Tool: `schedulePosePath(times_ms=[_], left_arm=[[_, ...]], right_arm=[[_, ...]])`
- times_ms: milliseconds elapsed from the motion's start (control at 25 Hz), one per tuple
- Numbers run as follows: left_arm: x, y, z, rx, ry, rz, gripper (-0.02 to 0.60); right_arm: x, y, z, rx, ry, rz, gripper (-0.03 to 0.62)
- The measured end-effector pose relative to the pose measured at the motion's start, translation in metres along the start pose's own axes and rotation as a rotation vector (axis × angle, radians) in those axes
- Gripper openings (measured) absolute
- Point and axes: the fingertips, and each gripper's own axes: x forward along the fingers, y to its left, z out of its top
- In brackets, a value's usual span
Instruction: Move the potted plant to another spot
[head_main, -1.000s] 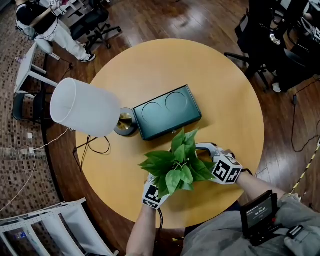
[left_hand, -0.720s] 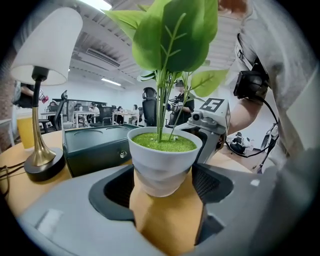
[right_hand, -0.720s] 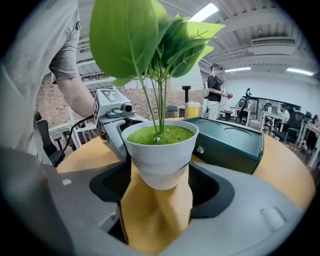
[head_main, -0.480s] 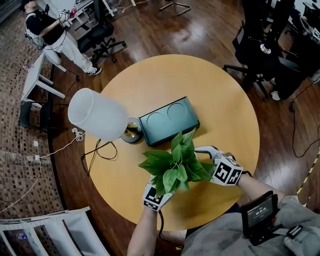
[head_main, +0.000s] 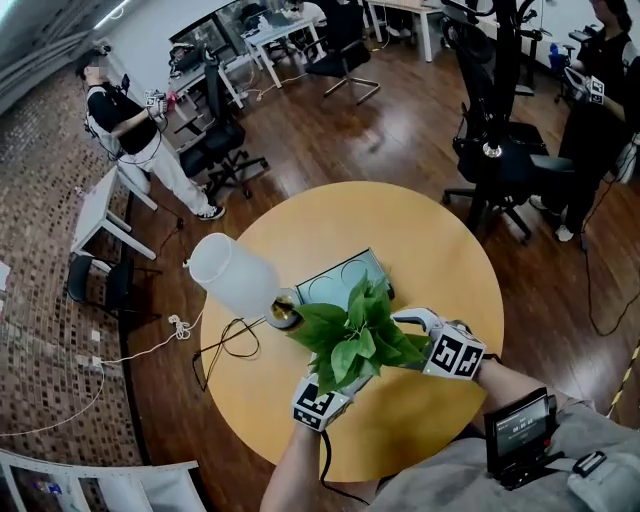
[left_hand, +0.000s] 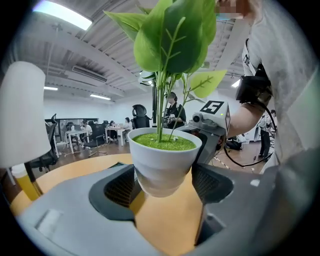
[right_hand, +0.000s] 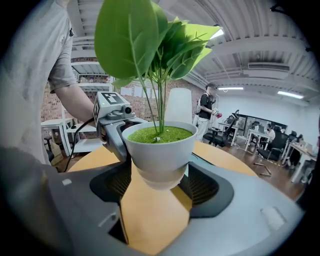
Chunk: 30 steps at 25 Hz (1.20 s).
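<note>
Both grippers hold one plant (head_main: 352, 335) over the near side of the round table (head_main: 440, 250), close to the person. Left gripper (left_hand: 162, 186) has its jaws closed on the lower part of the white pot (left_hand: 162, 157), a pad pressed on each side. Right gripper (right_hand: 160, 186) is the same, jaws clamped on the pot's base from the opposite side. Each gripper shows in the other's view behind the pot. Pot upright, green fill on top, stems rising from the middle, and the leaves hide the pot in the head view. Can't tell if the pot bottom touches the tabletop. In the head view the left gripper sits at the near-left of the leaves and the right gripper at their right. A dark tray (head_main: 335, 280) lies just beyond the plant, and a tipped white lamp (head_main: 235, 275) is left of the tray. Office chairs (head_main: 225, 150) stand on the wood floor beyond.
</note>
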Motion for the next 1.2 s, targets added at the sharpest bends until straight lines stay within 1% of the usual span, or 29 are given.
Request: schedulePosePath(times_ms=[120, 320, 480, 720, 840, 960, 1200], left_arm=[[-0.006, -0.010, 0.020, 0.035, -0.018, -0.009, 0.364], [0.001, -0.006, 0.038, 0.065, -0.037, -0.030, 0.362], [0.012, -0.010, 0.041, 0.083, -0.041, -0.052, 0.362], [0.006, -0.033, 0.041, 0.092, -0.041, -0.098, 0.362], [0.006, -0.040, 0.045, 0.089, -0.036, -0.111, 0.362], [0.013, -0.044, 0.053, 0.095, -0.044, -0.107, 0.362], [0.061, -0.033, 0.061, 0.086, -0.037, -0.065, 0.362]], right_arm=[[-0.017, 0.005, 0.018, -0.018, -0.021, -0.036, 0.342], [-0.028, -0.008, 0.027, -0.031, -0.022, -0.079, 0.342], [-0.037, -0.013, 0.021, -0.023, -0.019, -0.106, 0.342], [-0.052, 0.007, 0.020, 0.000, -0.006, -0.150, 0.342], [-0.061, 0.010, 0.021, 0.008, -0.003, -0.159, 0.342], [-0.069, 0.007, 0.018, 0.011, -0.005, -0.155, 0.342], [-0.083, -0.036, -0.004, -0.010, -0.008, -0.116, 0.342]])
